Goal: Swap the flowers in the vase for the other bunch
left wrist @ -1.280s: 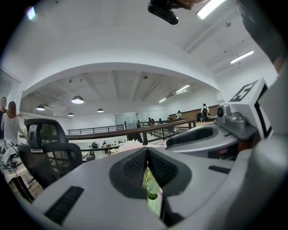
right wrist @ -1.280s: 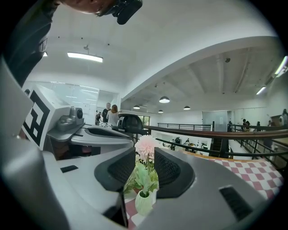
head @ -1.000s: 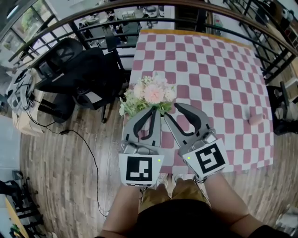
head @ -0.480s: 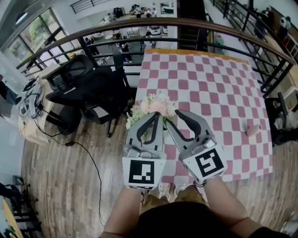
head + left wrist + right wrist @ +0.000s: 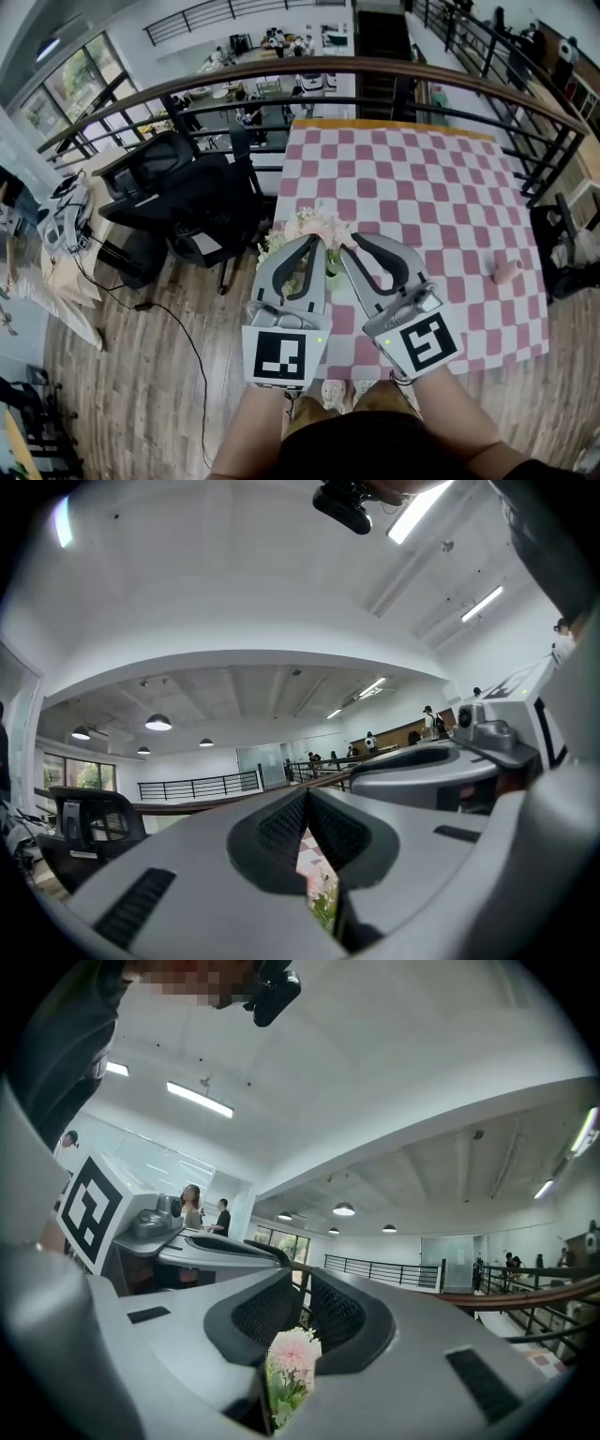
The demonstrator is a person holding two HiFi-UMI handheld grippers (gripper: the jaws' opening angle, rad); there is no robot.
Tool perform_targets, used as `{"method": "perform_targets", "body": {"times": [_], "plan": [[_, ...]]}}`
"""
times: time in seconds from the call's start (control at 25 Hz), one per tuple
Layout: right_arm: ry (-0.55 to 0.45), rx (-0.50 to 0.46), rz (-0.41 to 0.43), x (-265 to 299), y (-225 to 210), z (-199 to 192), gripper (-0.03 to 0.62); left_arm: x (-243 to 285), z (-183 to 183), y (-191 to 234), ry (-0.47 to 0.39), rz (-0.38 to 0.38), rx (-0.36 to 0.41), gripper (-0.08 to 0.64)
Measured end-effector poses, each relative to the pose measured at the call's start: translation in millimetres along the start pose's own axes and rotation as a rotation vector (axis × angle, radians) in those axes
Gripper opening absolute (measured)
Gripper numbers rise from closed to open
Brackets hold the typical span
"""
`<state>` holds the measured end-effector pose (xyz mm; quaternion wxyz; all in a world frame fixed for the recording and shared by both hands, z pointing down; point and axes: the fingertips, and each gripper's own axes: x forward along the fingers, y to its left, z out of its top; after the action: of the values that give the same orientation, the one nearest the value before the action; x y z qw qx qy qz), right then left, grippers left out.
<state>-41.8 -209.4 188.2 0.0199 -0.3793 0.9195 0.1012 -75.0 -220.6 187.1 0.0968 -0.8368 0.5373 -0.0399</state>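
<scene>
Flowers (image 5: 319,227): report position. (A)

Pink-and-white bunch with green leaves, at the near left edge of the table (image 5: 422,187), just beyond both tong tips. (B)

Tongs status? (A)

Left tongs (image 5: 315,242): tips together, nothing clamped; checked cloth and greenery show through the slit beneath. Right tongs (image 5: 349,246): jaws slightly apart, having just been closing; flower heads show in the gap, pads not pressing on them. Both tongs are held side by side, roughly level. (B)

Surface and room? (A)

Table carries a pink-and-white checked cloth. A small pink object (image 5: 506,271) lies near its right edge, well apart from the flowers. Wooden floor (image 5: 131,375), with a cable (image 5: 195,352) across the boards. Black office chair (image 5: 169,183) left of the table. Curved railing (image 5: 375,67) behind. White ceiling (image 5: 375,1101) with round lamps (image 5: 344,1209). (B)
</scene>
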Motion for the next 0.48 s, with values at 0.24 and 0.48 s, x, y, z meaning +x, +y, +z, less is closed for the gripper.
{"method": "perform_targets", "body": {"times": [0.24, 0.48], "plan": [[-0.016, -0.008, 0.004, -4, -1, 9, 0.046, 0, 8, 2, -0.013, -0.002, 0.004, 0.009], [-0.052, 0.005, 0.02, -4, 3, 21, 0.032, -2, 18, 1, -0.033, -0.017, 0.016, 0.009]]}}
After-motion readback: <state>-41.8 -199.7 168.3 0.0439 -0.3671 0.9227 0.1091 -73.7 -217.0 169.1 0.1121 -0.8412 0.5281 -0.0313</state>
